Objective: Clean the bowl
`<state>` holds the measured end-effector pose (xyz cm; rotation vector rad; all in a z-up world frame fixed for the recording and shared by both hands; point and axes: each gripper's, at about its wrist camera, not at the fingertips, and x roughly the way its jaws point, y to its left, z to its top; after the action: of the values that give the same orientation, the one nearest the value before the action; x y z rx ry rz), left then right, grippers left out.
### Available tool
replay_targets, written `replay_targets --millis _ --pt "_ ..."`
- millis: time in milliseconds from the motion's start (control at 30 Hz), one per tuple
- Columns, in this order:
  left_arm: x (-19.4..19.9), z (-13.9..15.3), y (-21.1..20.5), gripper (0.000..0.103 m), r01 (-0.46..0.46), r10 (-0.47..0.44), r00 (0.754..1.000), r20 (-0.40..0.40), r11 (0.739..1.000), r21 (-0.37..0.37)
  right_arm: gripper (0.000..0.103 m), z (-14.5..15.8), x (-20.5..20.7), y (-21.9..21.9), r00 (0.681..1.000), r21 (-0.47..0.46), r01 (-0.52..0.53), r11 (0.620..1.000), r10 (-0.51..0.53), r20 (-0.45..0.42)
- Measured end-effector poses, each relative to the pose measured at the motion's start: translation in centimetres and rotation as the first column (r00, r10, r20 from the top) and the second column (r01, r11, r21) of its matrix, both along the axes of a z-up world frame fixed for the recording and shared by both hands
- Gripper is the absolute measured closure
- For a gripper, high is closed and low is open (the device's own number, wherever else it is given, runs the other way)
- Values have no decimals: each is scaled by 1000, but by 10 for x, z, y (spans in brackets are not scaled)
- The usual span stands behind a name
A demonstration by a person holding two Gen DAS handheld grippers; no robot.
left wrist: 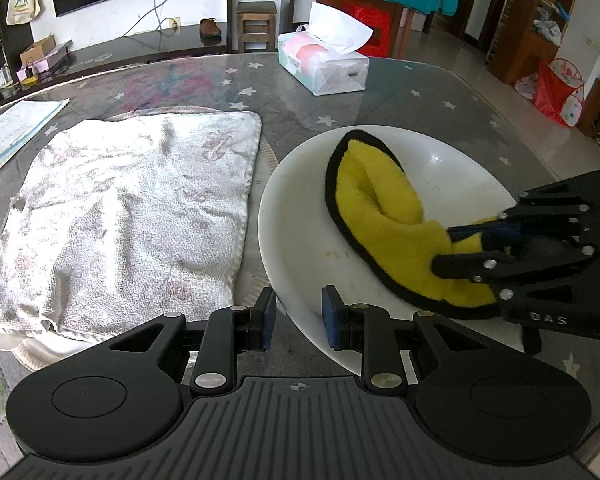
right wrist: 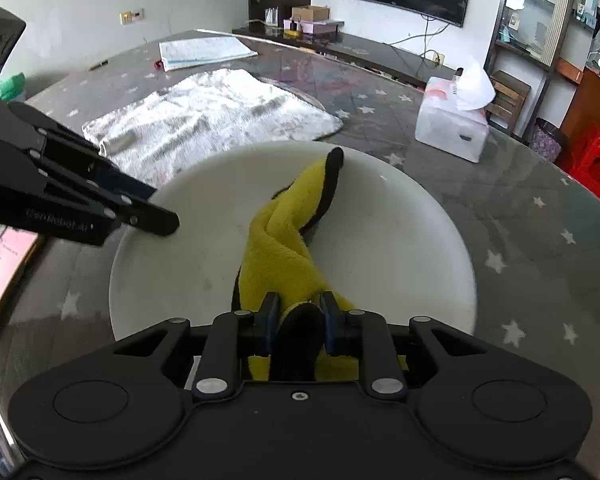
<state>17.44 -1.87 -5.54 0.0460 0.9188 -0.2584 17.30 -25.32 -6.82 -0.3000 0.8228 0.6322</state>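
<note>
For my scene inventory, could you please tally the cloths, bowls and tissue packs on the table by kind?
Cloths: 2, the yellow cloth and the white towel
Bowls: 1, the white bowl
Tissue packs: 1, the tissue pack
Total: 4

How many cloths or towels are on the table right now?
2: a yellow cloth lying in the white bowl, and a white towel spread flat beside the bowl. None other visible.

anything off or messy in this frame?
Minor only: the white bowl has faint brownish specks near the bottom, beside the yellow cloth held in the right tongs. Left tongs straddle the bowl's rim. Nothing spilled or damaged.
</note>
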Motion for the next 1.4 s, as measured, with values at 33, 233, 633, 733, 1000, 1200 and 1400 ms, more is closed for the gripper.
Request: replay_targets --millis 33,233,633,733,1000,1200,1400 --pt "0 0 0 77 1 -1 1000 1 1000 1 79 -1 2 2 1000 7 1 1000 -1 2" --pt "-1 0 -2 76 7 -7 1000 5 1000 15 79 -4 12 18 999 36 -6 999 4 36" --pt "0 0 -3 76 16 -16 1000 3 1000 25 79 -8 34 51 989 -6 -25 1000 26 146" --pt "0 0 -3 76 18 -18 1000 2 1000 26 79 -9 37 54 980 -55 -22 998 33 196" --pt "1 0 -3 76 19 -19 1000 0 999 27 79 -16 36 51 948 -219 10 976 61 313" --pt "1 0 -3 76 18 -17 1000 -1 999 31 79 -16 38 35 949 -253 45 966 38 314" --pt "1 0 -4 76 16 -16 1000 -2 999 32 79 -15 35 25 952 -278 60 959 29 305"
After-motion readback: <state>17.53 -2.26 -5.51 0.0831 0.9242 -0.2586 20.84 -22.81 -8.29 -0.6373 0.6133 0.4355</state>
